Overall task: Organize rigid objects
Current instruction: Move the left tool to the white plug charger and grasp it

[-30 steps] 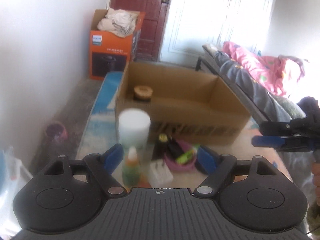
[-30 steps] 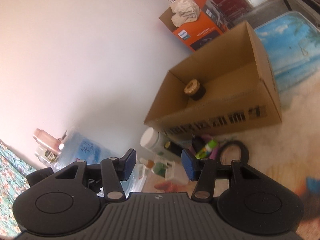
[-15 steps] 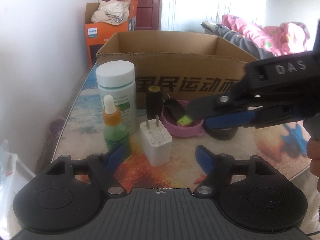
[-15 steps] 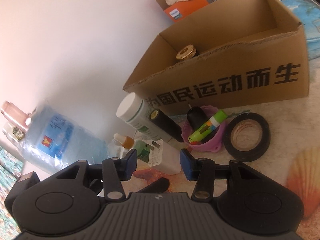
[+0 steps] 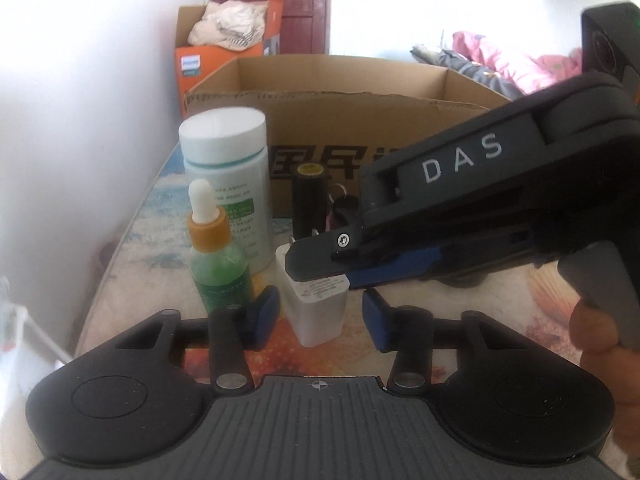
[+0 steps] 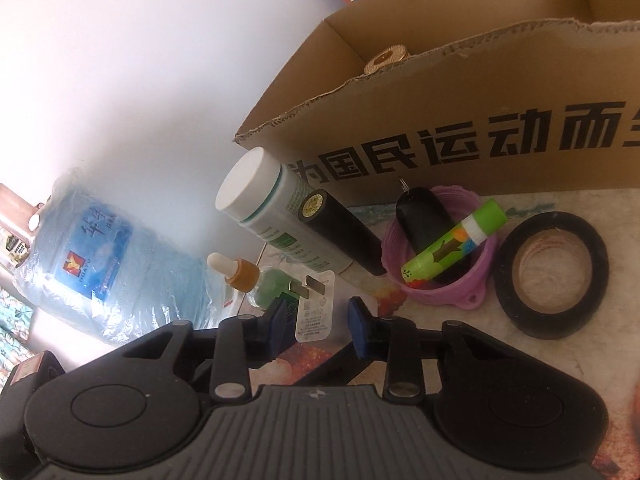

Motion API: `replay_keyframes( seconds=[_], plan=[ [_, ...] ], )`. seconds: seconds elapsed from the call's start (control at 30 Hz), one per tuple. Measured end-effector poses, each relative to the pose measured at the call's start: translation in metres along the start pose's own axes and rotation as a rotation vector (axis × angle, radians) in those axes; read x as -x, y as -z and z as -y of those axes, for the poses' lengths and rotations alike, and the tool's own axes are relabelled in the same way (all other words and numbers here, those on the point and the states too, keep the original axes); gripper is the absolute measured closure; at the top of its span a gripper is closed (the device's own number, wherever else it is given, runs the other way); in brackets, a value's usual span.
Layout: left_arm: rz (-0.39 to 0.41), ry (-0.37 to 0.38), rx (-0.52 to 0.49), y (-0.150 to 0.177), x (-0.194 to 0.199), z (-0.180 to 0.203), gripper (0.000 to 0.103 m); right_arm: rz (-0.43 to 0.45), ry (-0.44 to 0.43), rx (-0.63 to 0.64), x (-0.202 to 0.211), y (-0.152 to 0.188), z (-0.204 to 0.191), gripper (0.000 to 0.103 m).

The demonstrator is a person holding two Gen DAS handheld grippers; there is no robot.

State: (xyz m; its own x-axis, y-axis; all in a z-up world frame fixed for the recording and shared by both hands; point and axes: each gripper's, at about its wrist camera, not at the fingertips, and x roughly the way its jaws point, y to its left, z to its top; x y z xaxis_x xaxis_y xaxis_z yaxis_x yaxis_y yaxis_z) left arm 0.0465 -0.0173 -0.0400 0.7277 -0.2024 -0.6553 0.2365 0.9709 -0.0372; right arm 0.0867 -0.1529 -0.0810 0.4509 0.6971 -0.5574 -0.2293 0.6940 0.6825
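Observation:
A white plug adapter (image 5: 320,312) (image 6: 316,312) stands on the table, prongs up. My right gripper (image 6: 318,322) is open with its fingers on either side of the adapter's top; it also shows in the left wrist view (image 5: 332,276), above the adapter. My left gripper (image 5: 320,314) is open, low, with the adapter's base between its fingers. A green dropper bottle (image 5: 218,256) (image 6: 256,284), a white-capped bottle (image 5: 228,176) (image 6: 272,216) and a black cylinder (image 5: 308,200) (image 6: 340,236) stand behind. An open cardboard box (image 5: 352,120) (image 6: 460,92) holds a gold-lidded jar (image 6: 386,60).
A purple bowl (image 6: 440,296) holds a green glue stick (image 6: 452,248) and a black fob (image 6: 424,216). A black tape roll (image 6: 550,276) lies to its right. A wrapped water jug (image 6: 100,256) stands left, off the table. An orange box (image 5: 224,60) stands behind, by the wall.
Both grippers came down and forward to the plug adapter. The right gripper's fingers now straddle its top, and the left gripper's fingers flank its base.

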Motion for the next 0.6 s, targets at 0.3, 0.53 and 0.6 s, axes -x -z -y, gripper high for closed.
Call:
replay_keyframes(
  seconds=[0.3, 0.53, 0.6],
  plan=[
    [-0.033, 0.04, 0.008, 0.002, 0.007, 0.003, 0.067, -0.008, -0.028, -0.049, 0.01, 0.006, 0.011, 0.07],
    [-0.078, 0.12, -0.014, 0.012, 0.025, 0.015, 0.067, -0.04, -0.017, -0.058, 0.034, 0.023, 0.015, 0.07],
    [-0.089, 0.146, -0.027, 0.016, 0.03, 0.018, 0.067, -0.048, -0.009, -0.051, 0.041, 0.029, 0.015, 0.07]
  ],
)
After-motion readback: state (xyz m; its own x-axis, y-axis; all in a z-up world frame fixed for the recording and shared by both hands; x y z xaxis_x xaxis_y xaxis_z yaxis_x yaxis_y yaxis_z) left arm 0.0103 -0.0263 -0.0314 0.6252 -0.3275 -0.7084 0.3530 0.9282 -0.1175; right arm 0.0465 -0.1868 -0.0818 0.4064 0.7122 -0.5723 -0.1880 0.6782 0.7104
